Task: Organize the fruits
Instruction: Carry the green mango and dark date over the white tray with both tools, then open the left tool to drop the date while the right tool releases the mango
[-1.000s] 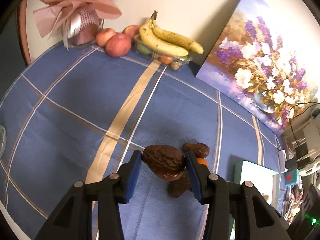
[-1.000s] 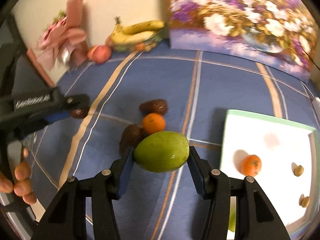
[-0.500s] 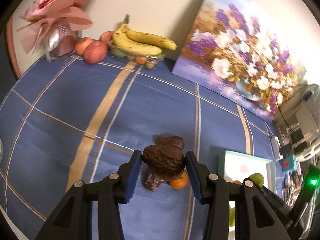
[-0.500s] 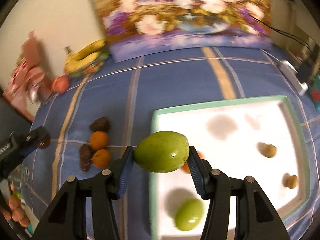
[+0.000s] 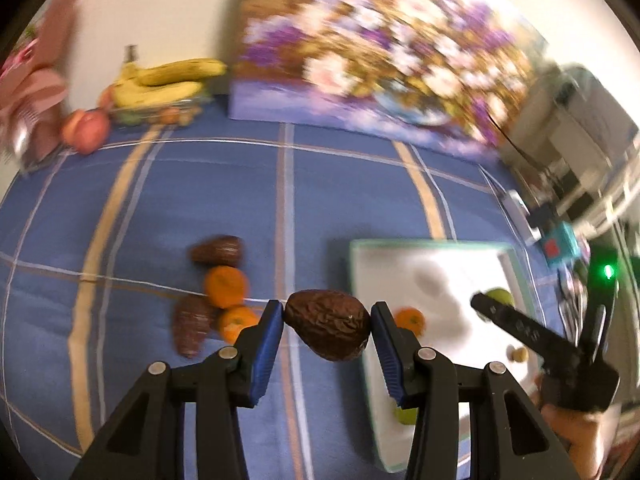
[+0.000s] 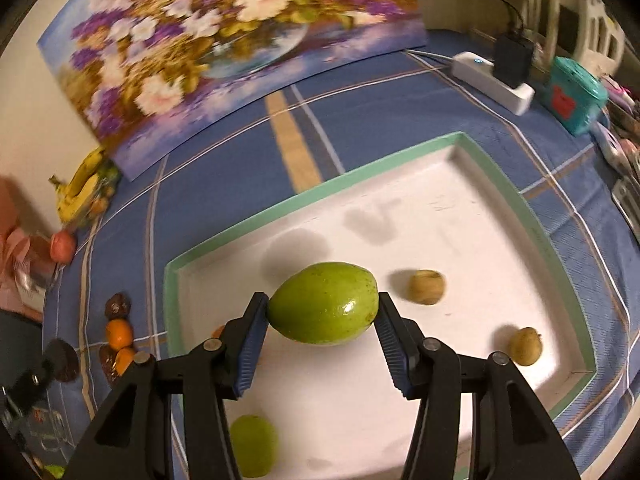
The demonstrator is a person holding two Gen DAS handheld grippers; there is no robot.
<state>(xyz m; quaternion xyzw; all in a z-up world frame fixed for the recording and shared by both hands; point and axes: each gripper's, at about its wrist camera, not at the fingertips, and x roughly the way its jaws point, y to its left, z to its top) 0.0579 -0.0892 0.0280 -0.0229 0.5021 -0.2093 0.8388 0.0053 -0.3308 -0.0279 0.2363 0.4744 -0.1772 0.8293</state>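
Between my right gripper's (image 6: pixel 322 322) blue pads sits a green fruit (image 6: pixel 323 303), pinched at both ends, its long axis running straight across from pad to pad, the narrower end toward the left pad. It hangs over the white tray (image 6: pixel 520 216), above the tray's near-left part. My left gripper (image 5: pixel 327 334) pinches a wrinkled brown fruit (image 5: pixel 327 323) the same way, long axis crosswise and tilted a little down to the right, over the blue cloth (image 5: pixel 192 184) just beside the tray's left edge. On the tray floor I see a second green fruit (image 6: pixel 253 451) near the front-left corner and two small tan ones (image 6: pixel 426 286) to the right.
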